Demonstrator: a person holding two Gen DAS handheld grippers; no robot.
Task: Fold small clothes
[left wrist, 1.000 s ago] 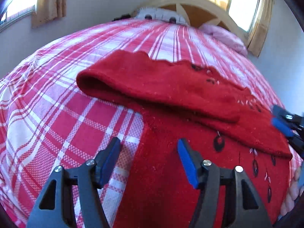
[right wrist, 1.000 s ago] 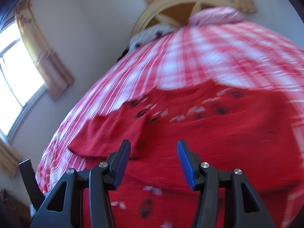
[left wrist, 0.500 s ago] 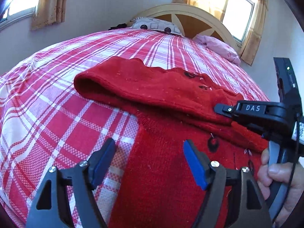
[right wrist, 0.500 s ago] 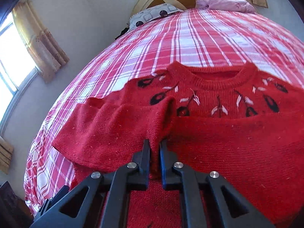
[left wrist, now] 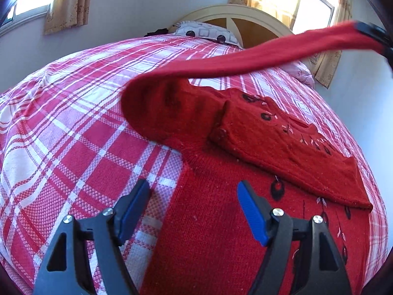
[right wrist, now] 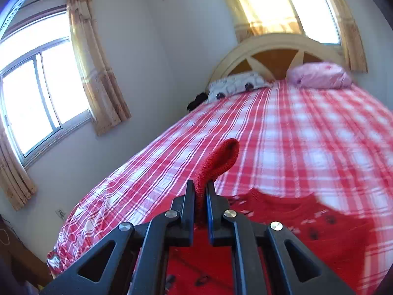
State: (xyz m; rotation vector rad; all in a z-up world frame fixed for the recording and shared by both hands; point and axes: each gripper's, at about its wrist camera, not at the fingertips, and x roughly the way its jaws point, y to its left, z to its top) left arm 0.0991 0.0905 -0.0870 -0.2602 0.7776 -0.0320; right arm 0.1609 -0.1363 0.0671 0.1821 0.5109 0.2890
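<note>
A red knitted sweater (left wrist: pixel 221 221) with dark leaf motifs lies on the red-and-white checked bedspread (left wrist: pixel 73 135). One sleeve (left wrist: pixel 245 56) rises off the bed, stretched up toward the top right of the left wrist view. My right gripper (right wrist: pixel 201 189) is shut on that sleeve's cuff (right wrist: pixel 221 157), which pokes out above the pads. The other sleeve (left wrist: pixel 294 147) lies folded across the chest. My left gripper (left wrist: pixel 194 211) hangs open above the sweater's left edge, with nothing between its fingers.
A rounded wooden headboard (right wrist: pixel 275 56), a patterned pillow (right wrist: pixel 235 84) and a pink pillow (right wrist: pixel 319 75) stand at the far end of the bed. Curtained windows (right wrist: pixel 36 93) are on the left and back walls.
My right gripper shut on the sleeve and lifted it off the sweater, so the sleeve now stretches up into the air. My left gripper opened wider and stayed in place.
</note>
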